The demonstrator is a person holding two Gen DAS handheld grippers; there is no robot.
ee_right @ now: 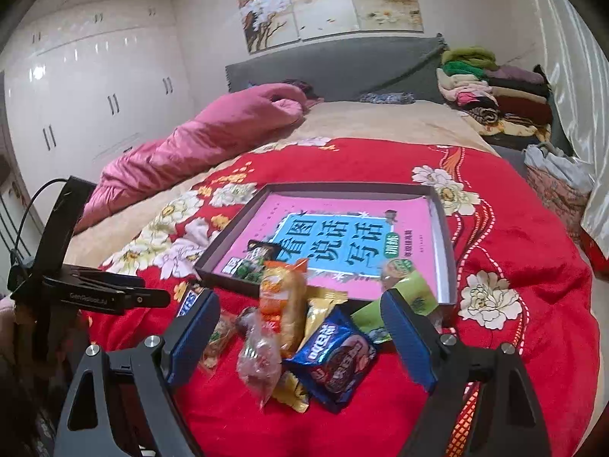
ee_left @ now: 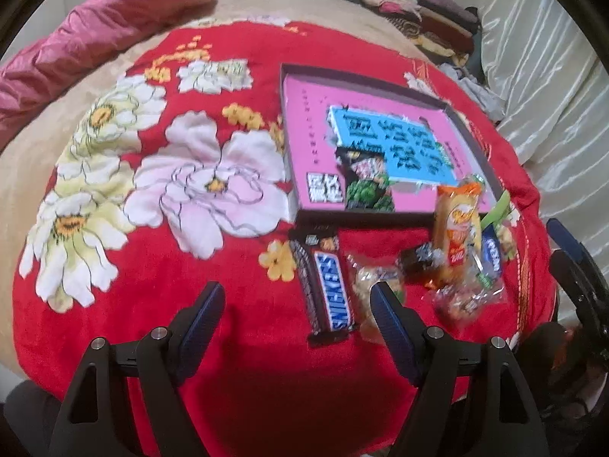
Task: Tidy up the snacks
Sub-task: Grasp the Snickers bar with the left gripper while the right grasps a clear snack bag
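A shallow dark box (ee_left: 361, 80) (ee_right: 443, 221) with a pink and blue book in its bottom lies on the red flowered blanket. One dark green snack pack (ee_left: 367, 182) (ee_right: 255, 262) lies inside it. A heap of snacks lies in front of the box: a Snickers bar (ee_left: 333, 293), an orange pack (ee_left: 455, 224) (ee_right: 281, 304), a blue Oreo pack (ee_right: 335, 358) (ee_left: 491, 259), a green pack (ee_right: 413, 293) and clear-wrapped sweets (ee_right: 259, 361). My left gripper (ee_left: 297, 304) is open and empty, just before the Snickers bar. My right gripper (ee_right: 300, 316) is open and empty, astride the heap.
A pink quilt (ee_left: 95, 26) (ee_right: 198, 137) lies along the bed's left side. Folded clothes (ee_right: 495, 91) (ee_left: 422, 3) are stacked at the far right by the headboard. White wardrobes (ee_right: 95, 87) stand at the left. The left gripper's body (ee_right: 76, 266) shows at the left of the right wrist view.
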